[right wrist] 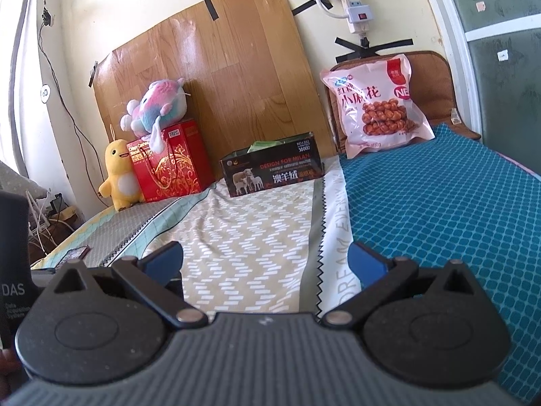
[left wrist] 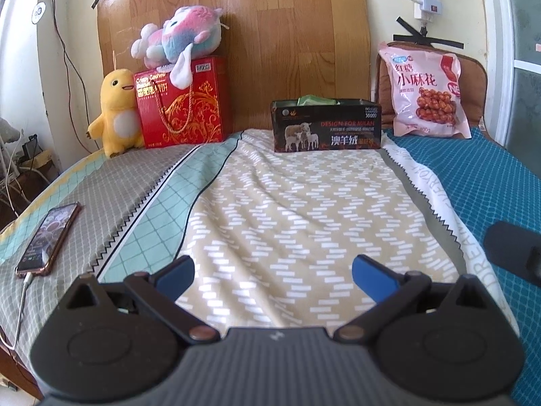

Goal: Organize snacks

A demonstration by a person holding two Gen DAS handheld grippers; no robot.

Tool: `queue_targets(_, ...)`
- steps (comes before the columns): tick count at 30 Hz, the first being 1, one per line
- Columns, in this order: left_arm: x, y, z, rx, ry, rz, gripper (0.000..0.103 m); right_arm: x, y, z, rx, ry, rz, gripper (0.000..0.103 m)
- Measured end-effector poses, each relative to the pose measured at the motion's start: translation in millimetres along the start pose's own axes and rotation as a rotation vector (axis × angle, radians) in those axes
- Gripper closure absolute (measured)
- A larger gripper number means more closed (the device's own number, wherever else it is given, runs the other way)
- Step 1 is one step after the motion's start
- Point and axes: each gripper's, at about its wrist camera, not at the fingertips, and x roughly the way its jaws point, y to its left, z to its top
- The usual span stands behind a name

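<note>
A black open-top box printed with sheep stands at the far end of the bed, with green packets showing over its rim. A pink snack bag leans upright at the back right on the blue cover. My left gripper is open and empty, low over the beige sheet, well short of the box. From the right wrist view the same box and pink bag lie ahead. My right gripper also stands open with nothing between its blue fingers.
A red gift box with a pastel plush on top and a yellow plush beside it stand at the back left. A phone on a cable lies near the left bed edge. A wooden board backs the bed.
</note>
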Motion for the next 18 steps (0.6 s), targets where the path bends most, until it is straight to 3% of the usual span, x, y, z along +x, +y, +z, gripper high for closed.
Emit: queue_targets(18, 8.0, -0.3, -5.9, 0.005, 0.032, 0.029, 0.000, 3.4, -2.9, -1.9, 0.029, 0.030, 0.005, 0.000)
